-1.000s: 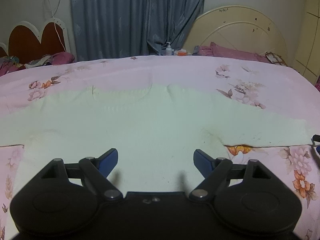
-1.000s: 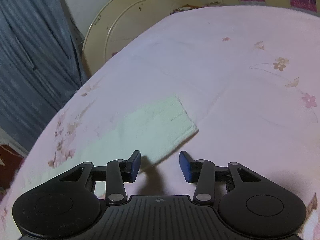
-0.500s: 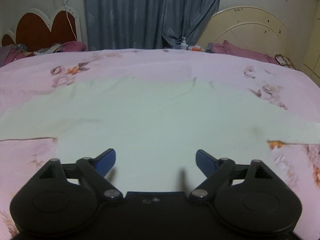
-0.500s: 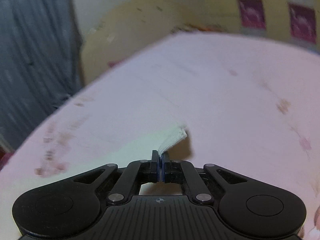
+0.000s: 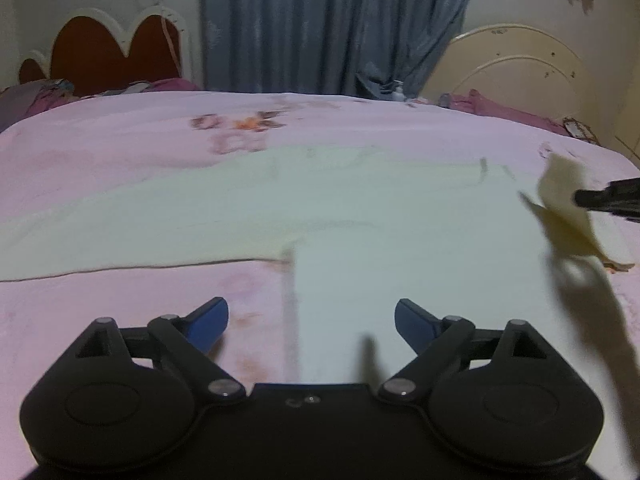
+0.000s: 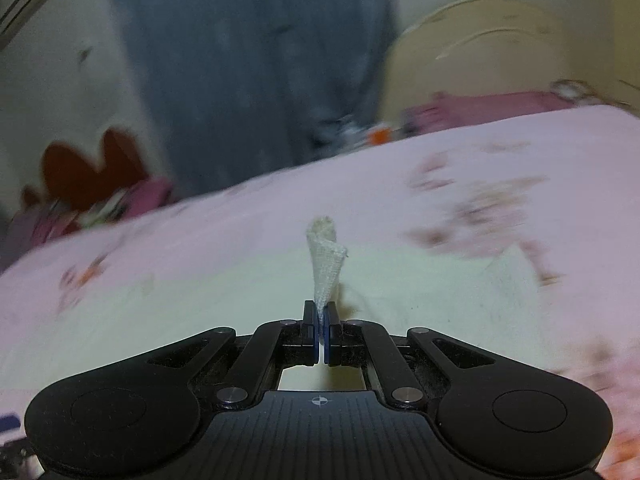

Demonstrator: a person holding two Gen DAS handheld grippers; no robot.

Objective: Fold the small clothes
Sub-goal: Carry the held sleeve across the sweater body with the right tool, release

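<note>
Shirt flat on bed | right gripper pinching sleeve cuff: carry across chest, keep taut | left gripper opening, empty

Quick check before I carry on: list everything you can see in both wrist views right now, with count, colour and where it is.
Garment: one, pale cream, spread flat on the bed; its sleeve end is lifted clear, pinched in the right gripper.
Bedspread: one, pink with flower print, covers the bed.
Curtain: one, grey-blue, behind the bed.
Red headboard: one, white-edged, far left.
Cream headboard: one, far right.
Pillows: magenta, along the far edge; count unclear.
Bottle: one, small, blurred, by the curtain.
Left gripper: black with blue pads, jaws opening, nothing between them, over the garment's left side edge.
Right gripper: black, blue pads, shut on the sleeve end.
</note>
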